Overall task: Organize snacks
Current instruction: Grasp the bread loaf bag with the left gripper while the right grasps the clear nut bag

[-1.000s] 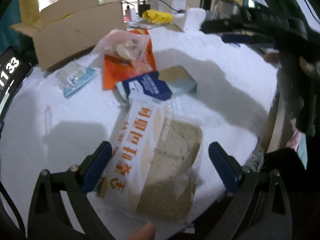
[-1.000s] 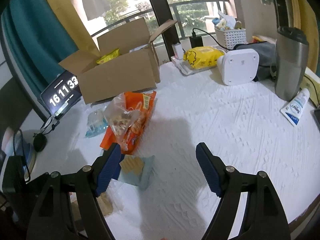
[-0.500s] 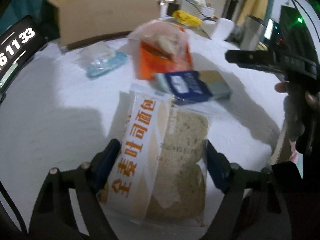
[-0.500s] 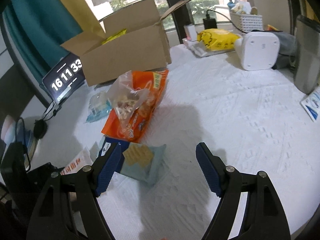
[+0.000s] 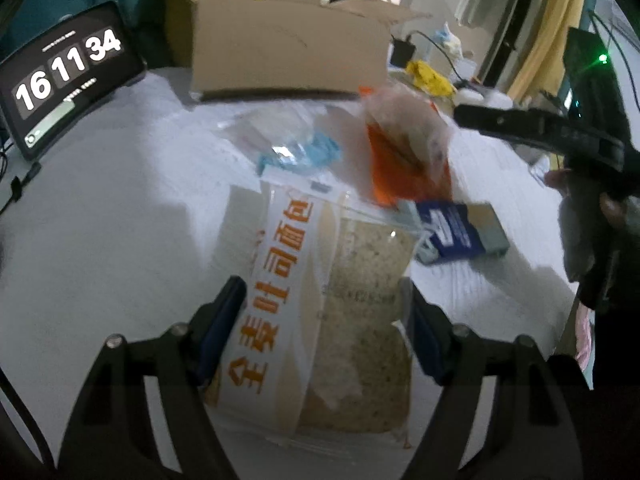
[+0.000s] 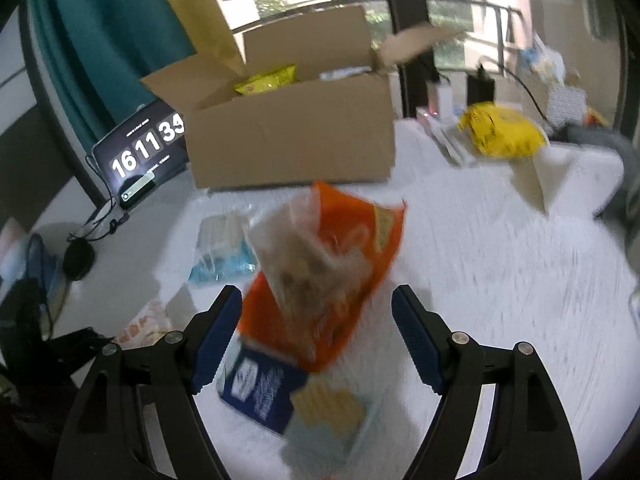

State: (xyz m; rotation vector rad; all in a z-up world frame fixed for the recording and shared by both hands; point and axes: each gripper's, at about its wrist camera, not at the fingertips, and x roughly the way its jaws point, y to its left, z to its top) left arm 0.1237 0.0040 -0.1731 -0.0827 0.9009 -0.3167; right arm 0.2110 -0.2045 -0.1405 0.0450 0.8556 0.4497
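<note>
A clear bread bag with an orange-lettered white band sits between the fingers of my left gripper. The jaws are closing and both pads touch its sides. Its top edge overlaps a blue cracker box. The bag's corner also shows in the right wrist view. My right gripper stands open above an orange snack bag, on which lies a clear bag of snacks. It touches neither of them. The blue cracker box lies under its left finger.
An open cardboard box with a yellow packet inside stands at the back. Beside it a tablet clock leans. A clear packet with blue contents lies before the box. A yellow pack and a white device sit at right.
My left jaws have narrowed onto the bread bag, and that view has swung toward the cardboard box. The right gripper, still open, has moved from the bare cloth to over the orange bag.
</note>
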